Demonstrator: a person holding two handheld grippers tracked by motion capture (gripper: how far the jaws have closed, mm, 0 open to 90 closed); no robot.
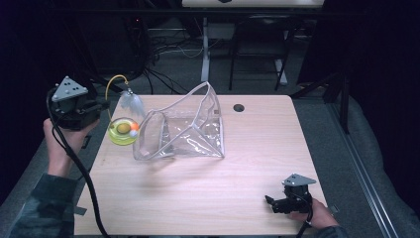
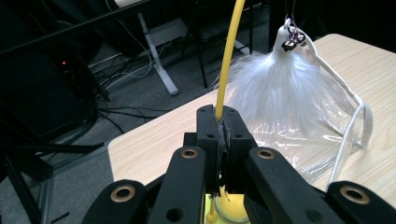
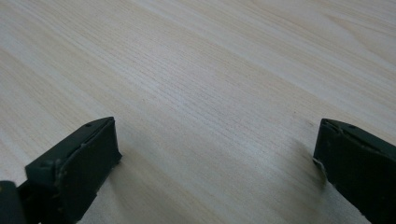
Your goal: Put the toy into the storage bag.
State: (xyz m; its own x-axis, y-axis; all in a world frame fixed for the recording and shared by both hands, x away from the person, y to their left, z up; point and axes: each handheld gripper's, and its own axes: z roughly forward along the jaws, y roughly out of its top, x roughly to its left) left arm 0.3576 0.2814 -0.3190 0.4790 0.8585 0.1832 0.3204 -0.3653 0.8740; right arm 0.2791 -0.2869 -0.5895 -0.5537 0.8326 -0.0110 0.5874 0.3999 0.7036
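Fingers [image 2: 208, 140] pinching yellow wand [image 2: 229, 56] past table edge [image 2: 140, 135], right gripper [image 3: 215, 154] wide.

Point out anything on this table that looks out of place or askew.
The clear plastic bag lies tipped on its side, mouth gaping toward the table's left edge. The cat teaser toy hangs off that edge by its yellow wand, pinched in the left gripper. Nothing looks spilled or broken.

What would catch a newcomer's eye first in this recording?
Probably the clear plastic bag lying open mid-table, and just left of it the yellow-green suction cup of a cat toy. The left gripper is shut on the toy's yellow wire, from which a white feather tuft dangles.
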